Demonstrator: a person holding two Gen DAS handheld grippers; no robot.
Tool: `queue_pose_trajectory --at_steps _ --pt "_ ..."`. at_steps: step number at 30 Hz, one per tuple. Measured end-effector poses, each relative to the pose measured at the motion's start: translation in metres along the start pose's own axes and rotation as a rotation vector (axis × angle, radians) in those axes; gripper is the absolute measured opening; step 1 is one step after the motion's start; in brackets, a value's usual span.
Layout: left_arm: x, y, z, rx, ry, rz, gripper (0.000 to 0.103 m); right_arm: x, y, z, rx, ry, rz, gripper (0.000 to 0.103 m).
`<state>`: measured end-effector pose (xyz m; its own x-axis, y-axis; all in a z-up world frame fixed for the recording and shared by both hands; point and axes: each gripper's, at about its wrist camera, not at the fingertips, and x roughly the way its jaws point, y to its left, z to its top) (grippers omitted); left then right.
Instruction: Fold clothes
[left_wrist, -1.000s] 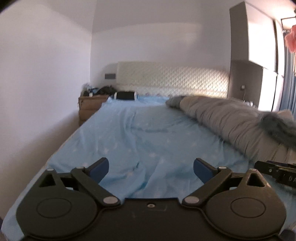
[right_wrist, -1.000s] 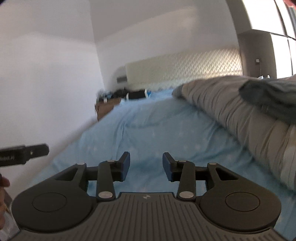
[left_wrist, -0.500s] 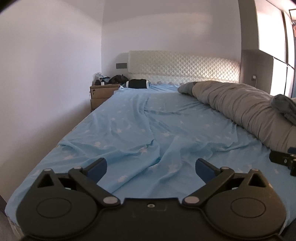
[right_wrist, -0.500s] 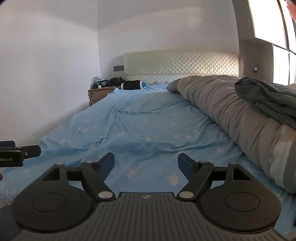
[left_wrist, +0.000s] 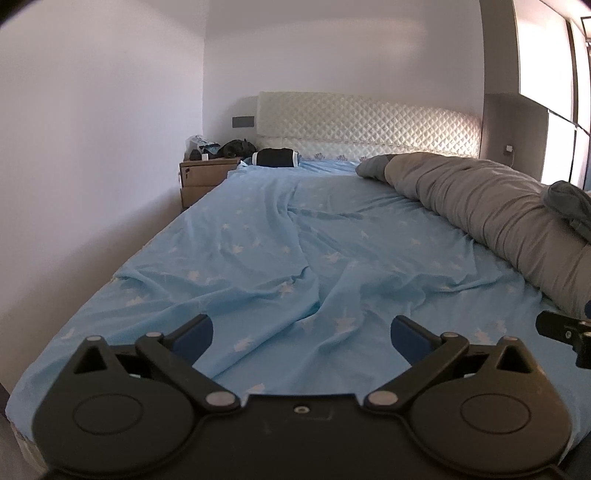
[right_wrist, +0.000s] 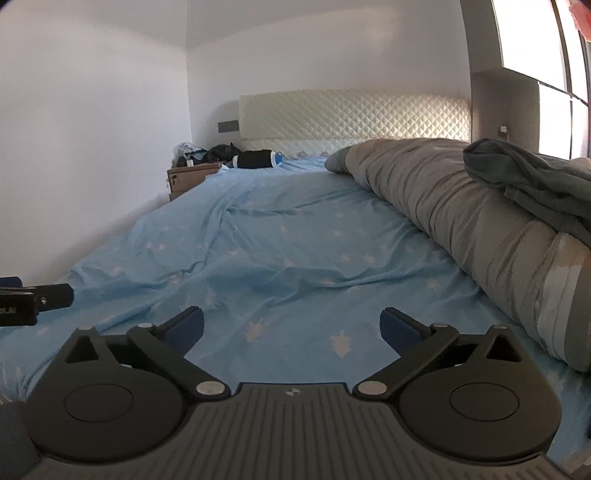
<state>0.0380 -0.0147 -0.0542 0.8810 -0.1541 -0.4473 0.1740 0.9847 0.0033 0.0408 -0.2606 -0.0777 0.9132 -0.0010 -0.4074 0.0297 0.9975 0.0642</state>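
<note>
A dark grey-green garment (right_wrist: 532, 184) lies crumpled on top of the rolled grey duvet (right_wrist: 461, 206) at the right side of the bed; it also shows at the right edge of the left wrist view (left_wrist: 570, 203). My left gripper (left_wrist: 301, 334) is open and empty above the foot of the bed. My right gripper (right_wrist: 291, 328) is open and empty, to the right of the left one. Each gripper's tip shows in the other's view: the right one (left_wrist: 565, 332) and the left one (right_wrist: 33, 301).
The bed has a wrinkled light blue sheet with white stars (left_wrist: 295, 240) and a quilted white headboard (left_wrist: 369, 122). A black roll (left_wrist: 275, 157) lies by the headboard. A wooden nightstand (left_wrist: 201, 177) with clutter stands at the far left, by the white wall.
My right gripper's jaws have opened from narrow to wide. Both grippers have pulled back from the bed and levelled, so more of the sheet shows. The left jaws stayed open.
</note>
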Motion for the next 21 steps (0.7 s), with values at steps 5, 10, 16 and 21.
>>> queue_pose_trajectory --at_steps 5,10,16,21 --pt "0.0009 -0.0001 -0.0011 0.001 0.002 -0.005 0.103 0.0030 -0.0016 -0.0037 0.033 0.009 -0.010 0.103" --pt "0.0006 0.0027 -0.0015 -0.008 -0.003 0.002 0.103 0.0033 -0.0014 -0.0060 0.044 -0.005 0.000 0.103" --pt "0.0027 0.0044 -0.0008 -0.013 0.002 0.008 0.103 0.0072 0.0019 -0.0077 0.034 -0.006 0.001 0.103" --pt "0.0059 0.0055 -0.0010 -0.015 0.011 0.007 0.103 0.0079 0.0047 -0.0090 0.018 -0.018 -0.014 0.103"
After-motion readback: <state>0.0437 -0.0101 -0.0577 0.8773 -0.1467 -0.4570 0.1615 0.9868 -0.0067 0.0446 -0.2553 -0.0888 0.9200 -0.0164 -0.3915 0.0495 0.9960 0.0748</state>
